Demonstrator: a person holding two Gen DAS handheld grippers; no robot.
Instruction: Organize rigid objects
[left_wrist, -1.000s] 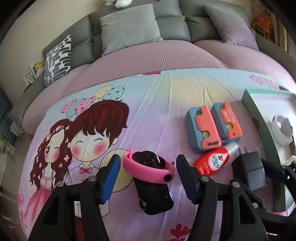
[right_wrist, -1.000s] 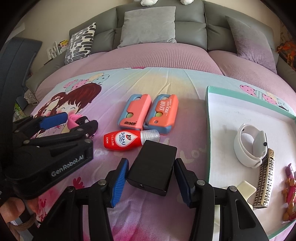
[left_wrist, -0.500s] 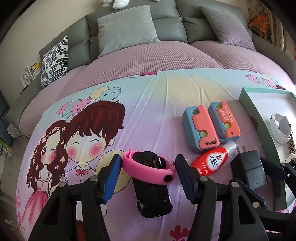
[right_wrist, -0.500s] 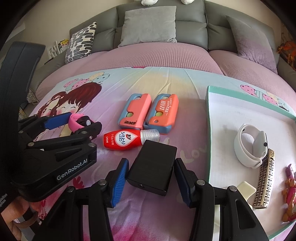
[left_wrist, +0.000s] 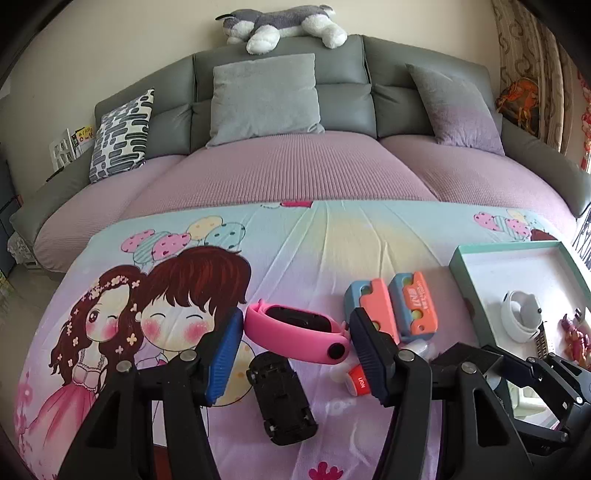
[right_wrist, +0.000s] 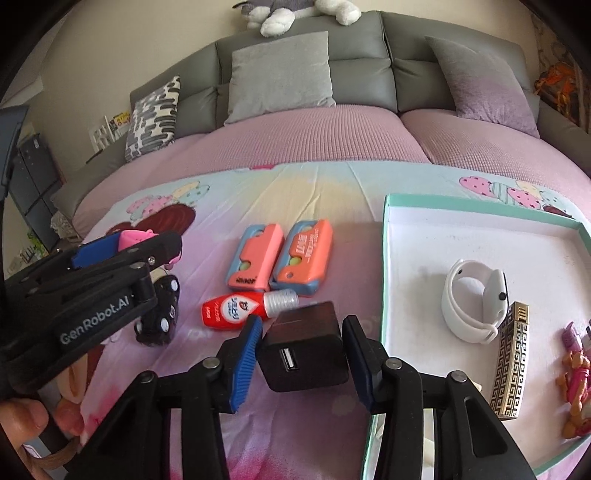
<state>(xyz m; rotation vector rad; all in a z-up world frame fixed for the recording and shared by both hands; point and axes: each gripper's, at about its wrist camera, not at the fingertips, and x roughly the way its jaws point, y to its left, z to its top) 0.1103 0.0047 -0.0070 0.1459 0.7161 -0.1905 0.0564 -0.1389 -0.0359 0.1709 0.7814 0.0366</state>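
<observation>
Both grippers came up since the earlier frames. Right gripper (right_wrist: 301, 354) jaws just closed, now clamped on the black charger (right_wrist: 303, 350), tilted off the sheet, w/ the tray (right_wrist: 384, 258) at 3 o'clock. Left gripper (left_wrist: 295, 354) clamped on the pink band (left_wrist: 295, 330), lifted, toy car (left_wrist: 282, 397) below at 6.

1. The pink wristband (left_wrist: 295, 330) is seen as smooth, matt rubbery plastic.
2. The black charger (right_wrist: 304, 349) is finished in smooth plastic with a faint sheen.
3. The printed bedsheet (left_wrist: 325, 243) is thin, creased cloth.
4. The sofa cover (left_wrist: 277, 173) is ribbed, rough fabric.
5. The patterned lighter (right_wrist: 511, 363) appears metallic and embossed.
6. The gripper pads (right_wrist: 245, 363) are ridged blue rubber.
</observation>
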